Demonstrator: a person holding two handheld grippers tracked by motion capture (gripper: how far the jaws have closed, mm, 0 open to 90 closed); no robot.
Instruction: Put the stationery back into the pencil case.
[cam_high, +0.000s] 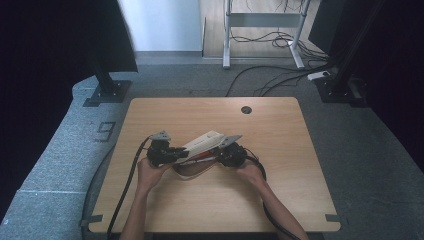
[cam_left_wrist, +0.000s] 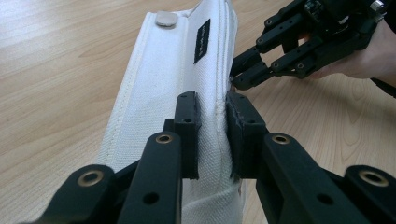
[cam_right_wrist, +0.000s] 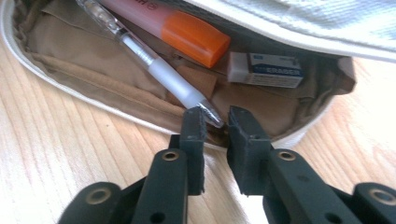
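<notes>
Your two hands come in from the bottom of the high view, and each one holds a claw over the wooden worktop (cam_high: 280, 200). Your left claw (cam_left_wrist: 212, 121) is pinching the white cloth lid of the pencil case (cam_left_wrist: 163, 93), with one black jaw on each side of the seam, so the lid is held up. Your right claw (cam_right_wrist: 216, 122) is down at the open mouth of the pencil case, and its jaws have only a small gap between them. Right at that gap you can see the clear tip of a pen (cam_right_wrist: 154, 60), but you cannot tell if the jaws press on it. Beside the pen, inside the brown lining, lie an orange marker (cam_right_wrist: 187, 35) and a white eraser (cam_right_wrist: 264, 70). From above, the pencil case sits near the middle of the worktop, a bit closer to you, between your two claws. In the left gripper view, your right claw is touching the edge of the white lid.
</notes>
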